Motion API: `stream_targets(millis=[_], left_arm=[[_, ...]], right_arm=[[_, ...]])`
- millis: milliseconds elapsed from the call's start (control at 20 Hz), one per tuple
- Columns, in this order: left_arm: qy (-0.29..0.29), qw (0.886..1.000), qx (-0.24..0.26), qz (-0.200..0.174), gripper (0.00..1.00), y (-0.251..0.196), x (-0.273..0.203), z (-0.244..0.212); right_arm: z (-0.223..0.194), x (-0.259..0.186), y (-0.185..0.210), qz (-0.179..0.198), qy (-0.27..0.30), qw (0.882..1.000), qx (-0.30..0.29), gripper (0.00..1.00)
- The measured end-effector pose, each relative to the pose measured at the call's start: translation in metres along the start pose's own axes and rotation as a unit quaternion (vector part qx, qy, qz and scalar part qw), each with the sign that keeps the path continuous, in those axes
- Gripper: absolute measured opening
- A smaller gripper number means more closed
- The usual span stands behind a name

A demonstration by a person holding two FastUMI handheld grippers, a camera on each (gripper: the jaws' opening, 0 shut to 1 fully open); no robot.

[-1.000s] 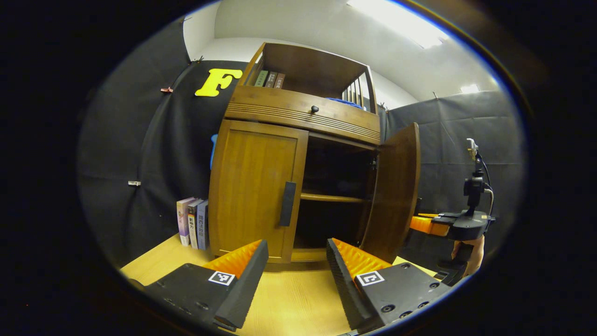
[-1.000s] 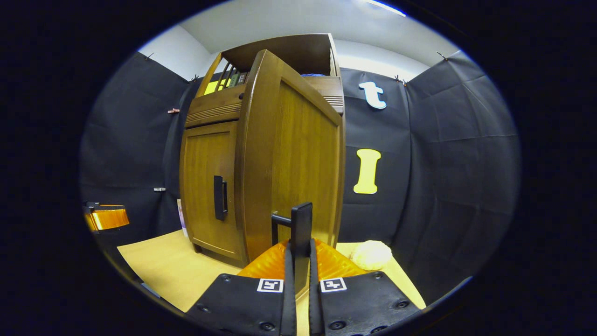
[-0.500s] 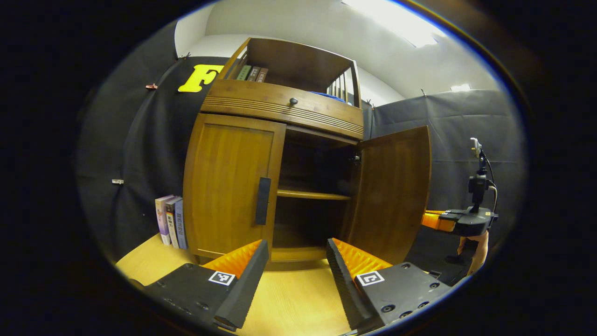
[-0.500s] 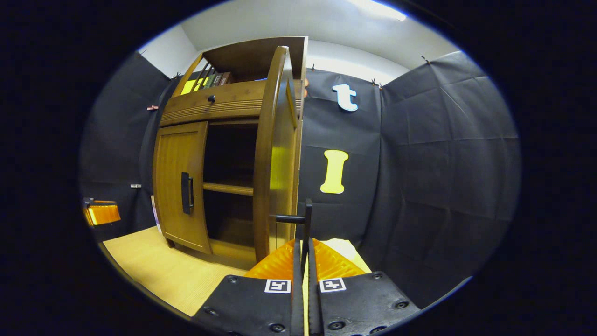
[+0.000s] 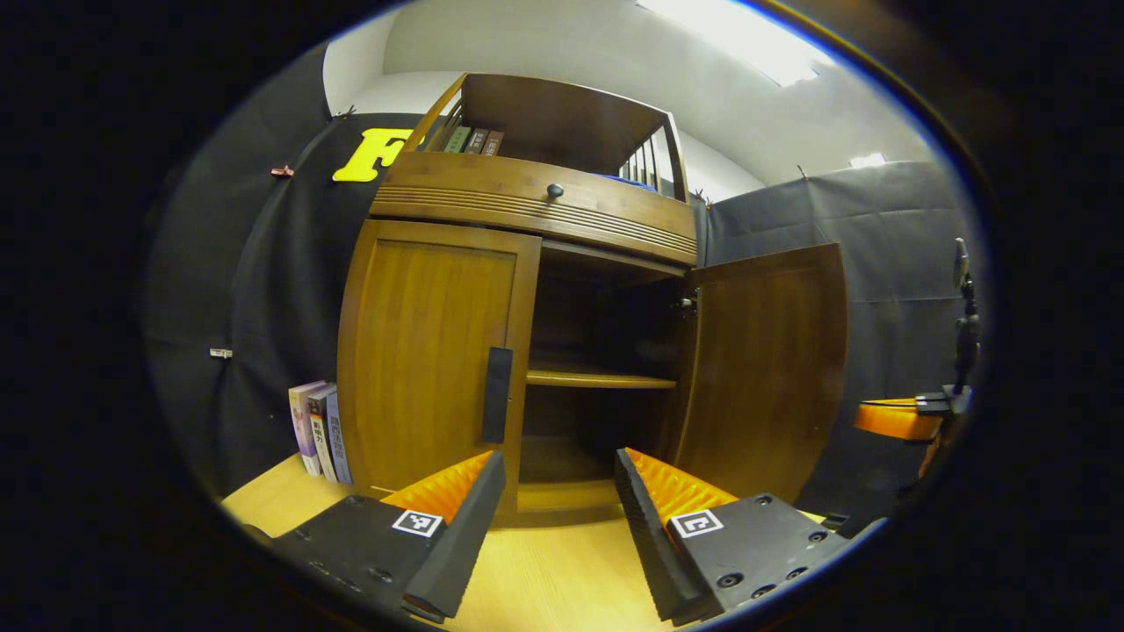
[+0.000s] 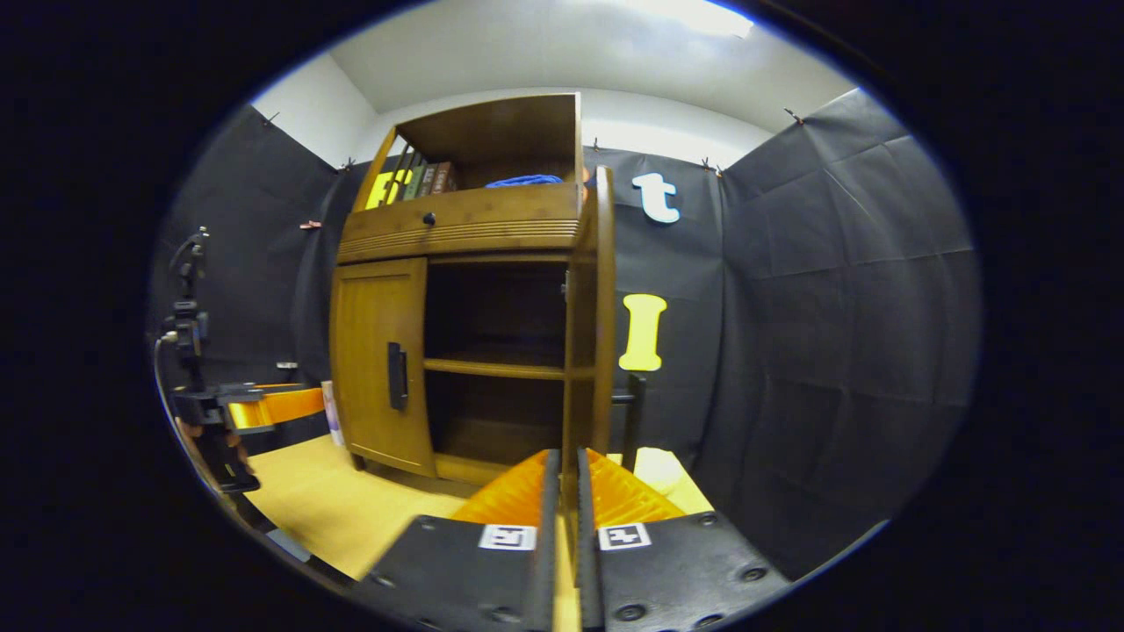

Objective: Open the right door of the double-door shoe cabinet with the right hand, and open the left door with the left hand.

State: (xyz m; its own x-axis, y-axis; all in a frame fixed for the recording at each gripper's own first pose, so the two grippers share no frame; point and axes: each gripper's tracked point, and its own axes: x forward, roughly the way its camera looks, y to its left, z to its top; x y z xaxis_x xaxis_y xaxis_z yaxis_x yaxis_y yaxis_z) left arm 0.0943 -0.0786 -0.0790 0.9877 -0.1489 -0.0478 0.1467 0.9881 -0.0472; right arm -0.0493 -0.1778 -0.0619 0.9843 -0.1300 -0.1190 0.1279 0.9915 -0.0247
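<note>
Two doors front the shoe cabinet [image 5: 527, 211], and they stand differently. The right door [image 5: 766, 369] is swung wide and shows its inner face in the left gripper view. In the right gripper view I see it nearly edge-on. The left door [image 5: 430, 360] lies flush and closed, its dark handle [image 5: 497, 395] untouched.

Much of the interior is lost in shadow. I can make out one shelf [image 5: 599, 379] and little behind it. The right door's handle [image 6: 634, 412] peeks out past the door's edge, and its lower end is hidden behind the right hand-held gripper [image 6: 562, 500]. That gripper's fingers are drawn almost together, with only a thin slit between them. I cannot tell whether they pinch the handle or anything else. In the left gripper view it sits low at the right, cut off by the edge.

The left hand-held gripper [image 5: 553, 518] is held low over the wooden surface [image 5: 562, 588], aimed at the cabinet's middle. Its fingers are spread wide and hold nothing, well short of the left door. In the right gripper view a hand [image 6: 215, 443] grips it from below, partly cut off. A few books [image 5: 316, 430] stand beside the cabinet's left flank.
</note>
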Motion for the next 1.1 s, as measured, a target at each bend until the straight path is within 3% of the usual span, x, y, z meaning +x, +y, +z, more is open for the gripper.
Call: stream_targets(millis=[50, 150, 300, 350, 450, 500, 550, 600, 850, 950, 1000, 1100], left_arm=[[-0.003, 1.000, -0.003, 0.000, 0.75, 0.005, 0.011, 0.002], [-0.012, 1.000, -0.001, 0.002, 0.75, 0.013, 0.035, 0.008], [-0.035, 0.999, 0.017, 0.008, 0.79, 0.030, 0.079, 0.015], [-0.040, 0.999, 0.017, 0.003, 0.75, 0.034, 0.095, 0.013], [-0.041, 0.999, 0.018, 0.004, 0.75, 0.044, 0.124, 0.008], [-0.038, 0.999, 0.022, 0.011, 0.79, 0.050, 0.138, 0.004], [-0.034, 0.999, 0.028, 0.017, 0.75, 0.056, 0.151, 0.001], [-0.030, 0.999, 0.031, 0.018, 0.79, 0.059, 0.162, -0.005], [-0.034, 0.999, -0.009, 0.038, 0.75, 0.078, 0.198, -0.021], [-0.035, 0.998, -0.010, 0.043, 0.71, 0.084, 0.208, -0.022], [-0.032, 0.998, -0.011, 0.048, 0.59, 0.087, 0.209, -0.023], [-0.035, 0.999, 0.000, 0.035, 0.57, 0.080, 0.212, -0.021]], right_arm=[[0.001, -0.003, 0.012, 0.013, -0.004, 1.000, -0.007, 0.46], [0.002, -0.010, 0.023, 0.016, -0.014, 0.999, -0.027, 0.84], [-0.007, -0.009, 0.036, 0.023, -0.008, 0.999, -0.032, 0.89], [-0.010, -0.009, 0.043, 0.032, -0.004, 0.999, -0.023, 0.93], [-0.017, -0.009, 0.056, 0.053, 0.006, 0.999, 0.007, 0.92], [-0.020, -0.009, 0.058, 0.056, 0.010, 0.998, 0.019, 0.92], [-0.022, -0.007, 0.057, 0.058, 0.015, 0.998, 0.029, 0.92], [-0.023, -0.004, 0.055, 0.055, 0.019, 0.998, 0.037, 0.92], [-0.027, 0.013, 0.027, 0.006, 0.022, 1.000, 0.013, 0.92], [-0.027, 0.016, 0.020, -0.005, 0.020, 1.000, 0.002, 0.91], [-0.027, 0.017, 0.017, -0.009, 0.018, 1.000, 0.001, 0.92], [-0.027, 0.018, 0.011, -0.016, 0.015, 1.000, 0.002, 0.91]])
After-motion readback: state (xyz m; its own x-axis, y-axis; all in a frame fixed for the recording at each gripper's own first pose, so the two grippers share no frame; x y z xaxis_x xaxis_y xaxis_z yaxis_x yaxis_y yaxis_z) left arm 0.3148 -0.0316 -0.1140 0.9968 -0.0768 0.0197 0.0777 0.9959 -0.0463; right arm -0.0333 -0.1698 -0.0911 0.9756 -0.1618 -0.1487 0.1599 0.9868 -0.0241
